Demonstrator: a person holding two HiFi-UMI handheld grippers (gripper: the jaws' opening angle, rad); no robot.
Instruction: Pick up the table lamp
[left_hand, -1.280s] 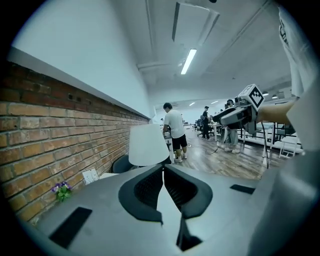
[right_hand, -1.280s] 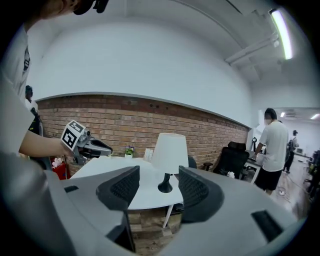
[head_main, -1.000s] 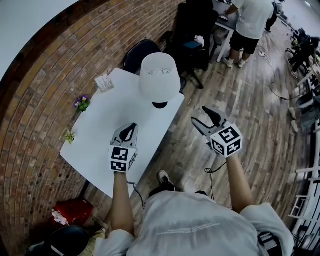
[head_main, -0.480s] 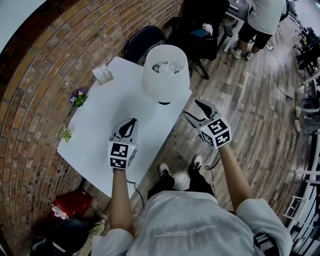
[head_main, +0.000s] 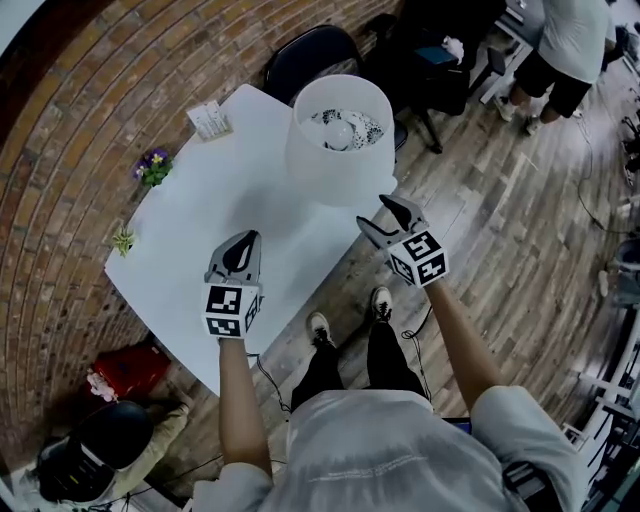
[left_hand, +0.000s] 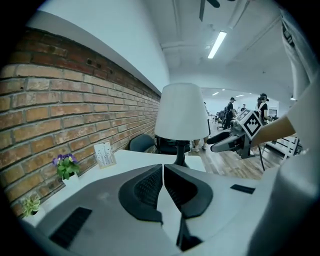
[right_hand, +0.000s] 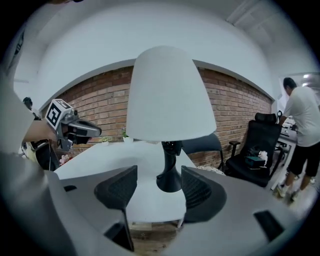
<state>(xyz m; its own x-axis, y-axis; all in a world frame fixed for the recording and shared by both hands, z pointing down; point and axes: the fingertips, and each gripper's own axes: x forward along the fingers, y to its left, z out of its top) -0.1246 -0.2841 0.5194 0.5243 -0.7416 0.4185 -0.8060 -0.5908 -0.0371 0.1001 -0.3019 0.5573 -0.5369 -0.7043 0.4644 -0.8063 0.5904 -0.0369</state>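
The table lamp, with its white shade (head_main: 340, 135), stands upright near the right edge of the white table (head_main: 210, 215). In the right gripper view its shade (right_hand: 167, 95) rises over a black stem and round base (right_hand: 169, 181). My right gripper (head_main: 383, 218) is open just off the table's edge, and the base shows between its jaws (right_hand: 159, 182), a short way ahead. My left gripper (head_main: 243, 245) hovers over the table's near part, shut and empty (left_hand: 163, 169), pointing toward the lamp (left_hand: 181, 112).
A small card stand (head_main: 209, 121), a purple flower pot (head_main: 152, 166) and a tiny green plant (head_main: 123, 240) line the brick-wall side. Dark chairs (head_main: 310, 55) stand behind the table. A person (head_main: 570, 50) stands at the far right. A red bag (head_main: 130, 368) lies on the floor.
The right gripper has moved left and forward, closer to the lamp's base. The head view has shifted nearer, so the lamp looks larger. The left gripper has barely moved.
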